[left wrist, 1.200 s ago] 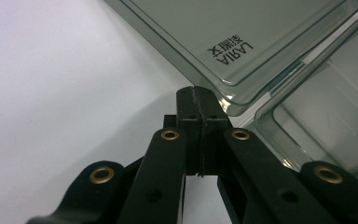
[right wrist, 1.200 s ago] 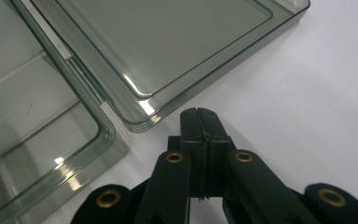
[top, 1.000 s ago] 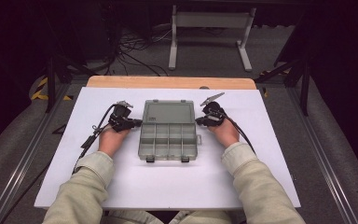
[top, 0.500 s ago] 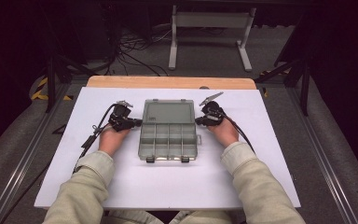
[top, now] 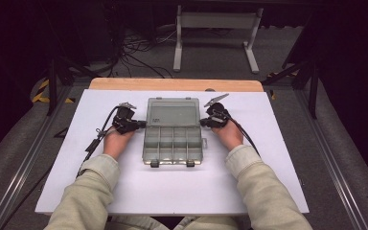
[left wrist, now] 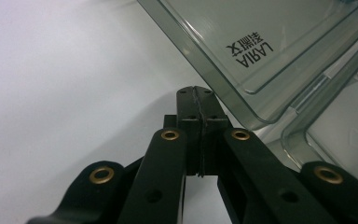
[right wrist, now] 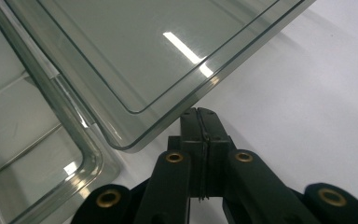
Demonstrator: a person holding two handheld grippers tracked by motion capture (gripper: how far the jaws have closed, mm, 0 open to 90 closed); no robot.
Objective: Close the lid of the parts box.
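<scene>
A: High view puts the smoky clear-plastic compartment box [top: 174,132] mid-table, its lid [left wrist: 261,51] raised, left gripper [top: 141,124] and right gripper [top: 203,122] flanking it.

B: Both pairs of jaws pressed together, empty. Probably light, stiff, slick; take the lid's rim.

A white tabletop [top: 172,191] fills the middle of the frame — a wooden strip [top: 172,84] runs along its far edge. At its centre lies a clear grey compartment box [top: 173,132], lid raised.
</scene>
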